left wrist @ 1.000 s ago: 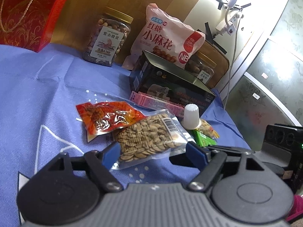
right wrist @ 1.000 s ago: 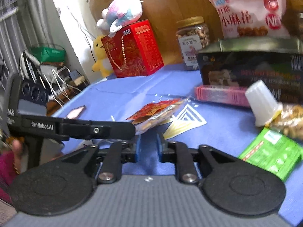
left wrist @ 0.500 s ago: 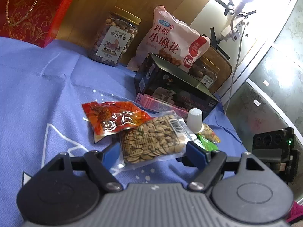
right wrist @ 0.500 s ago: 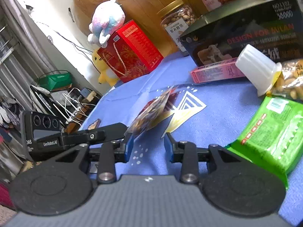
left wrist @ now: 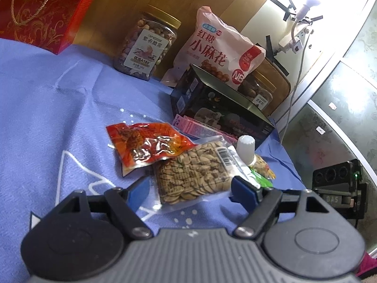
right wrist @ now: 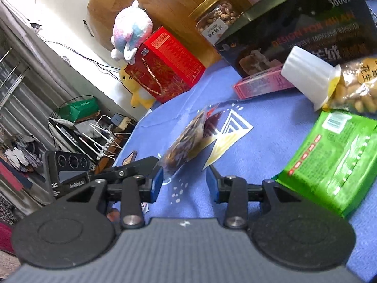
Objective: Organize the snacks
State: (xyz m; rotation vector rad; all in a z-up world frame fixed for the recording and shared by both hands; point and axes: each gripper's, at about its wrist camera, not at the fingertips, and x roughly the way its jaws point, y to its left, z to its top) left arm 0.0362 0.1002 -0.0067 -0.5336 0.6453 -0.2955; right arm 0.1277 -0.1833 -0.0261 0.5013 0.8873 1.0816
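My left gripper (left wrist: 192, 189) straddles a clear seed packet (left wrist: 195, 172) lying on the blue cloth (left wrist: 47, 94), with a blue pad against each side of it. A red snack packet (left wrist: 146, 143) overlaps the seed packet's far corner. In the right wrist view the seed packet (right wrist: 186, 139) shows edge-on, with a left gripper finger (right wrist: 141, 165) at its near end. My right gripper (right wrist: 185, 184) hovers low over bare cloth. Its jaws are opening with nothing between them. A green packet (right wrist: 329, 160) lies just to its right.
A white plastic cup (right wrist: 308, 77) and a peanut bag (right wrist: 358, 85) lie beyond the green packet. Behind them are a pink box (left wrist: 200, 127), a dark box (left wrist: 219, 99), a nut jar (left wrist: 146, 44), a pink bag (left wrist: 219, 52) and a red gift box (left wrist: 40, 7).
The right gripper's jaws have spread wider, and its view has rolled and drawn closer to the green packet. The left gripper and the seed packet have hardly shifted.
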